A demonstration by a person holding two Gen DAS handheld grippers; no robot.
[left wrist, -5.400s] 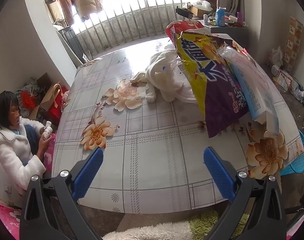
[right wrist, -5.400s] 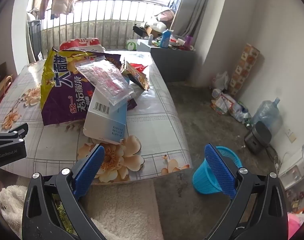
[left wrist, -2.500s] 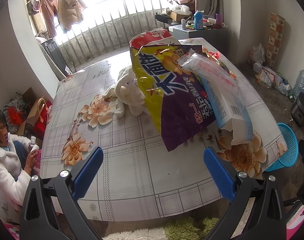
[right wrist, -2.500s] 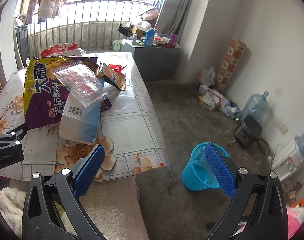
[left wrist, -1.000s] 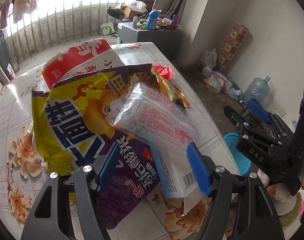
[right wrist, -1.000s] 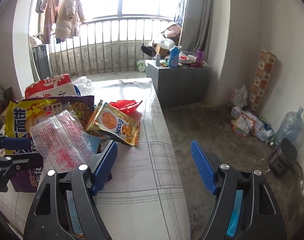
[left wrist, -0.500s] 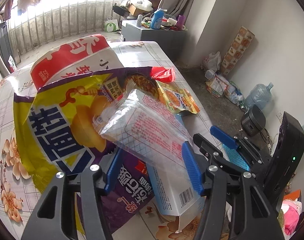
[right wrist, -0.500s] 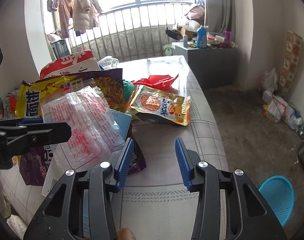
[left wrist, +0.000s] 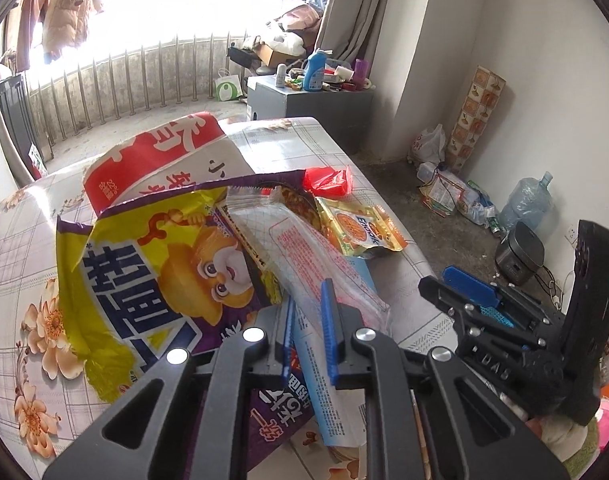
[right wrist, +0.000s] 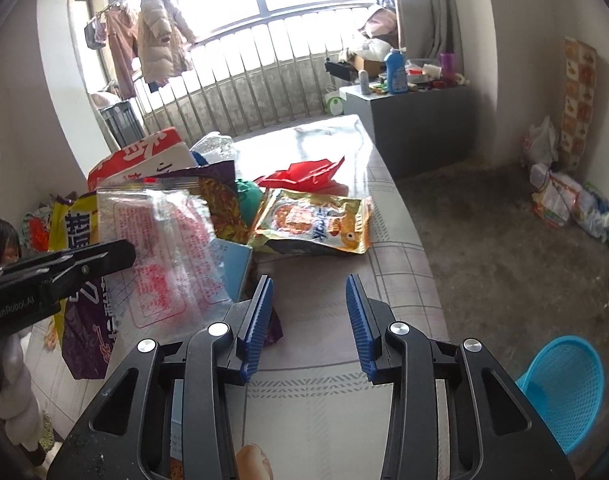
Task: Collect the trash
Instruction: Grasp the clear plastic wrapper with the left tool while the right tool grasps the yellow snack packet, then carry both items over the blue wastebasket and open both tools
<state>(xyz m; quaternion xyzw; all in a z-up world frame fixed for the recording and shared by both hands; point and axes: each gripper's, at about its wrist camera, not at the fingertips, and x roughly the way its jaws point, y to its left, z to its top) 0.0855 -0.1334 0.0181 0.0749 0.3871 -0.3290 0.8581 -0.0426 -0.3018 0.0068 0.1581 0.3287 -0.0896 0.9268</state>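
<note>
Wrappers lie heaped on the table. My left gripper (left wrist: 307,300) is shut on a clear plastic bag with red print (left wrist: 304,256), also seen in the right wrist view (right wrist: 164,248). Under it lie a light blue box (left wrist: 332,392) and a large yellow and purple snack bag (left wrist: 152,280). A gold snack packet (right wrist: 316,220) and a red wrapper (right wrist: 304,172) lie further back. My right gripper (right wrist: 310,292) is open and empty above the tablecloth, just short of the gold packet.
A blue mesh waste basket (right wrist: 560,384) stands on the floor right of the table (right wrist: 392,240). A red and white bag (left wrist: 164,160) lies behind the heap. A grey cabinet (right wrist: 416,120) with bottles stands at the back. A child (right wrist: 4,240) sits at the left.
My left jaws have closed on the clear plastic bag. My right gripper has moved forward over the table toward the gold packet, with its jaws slightly narrower.
</note>
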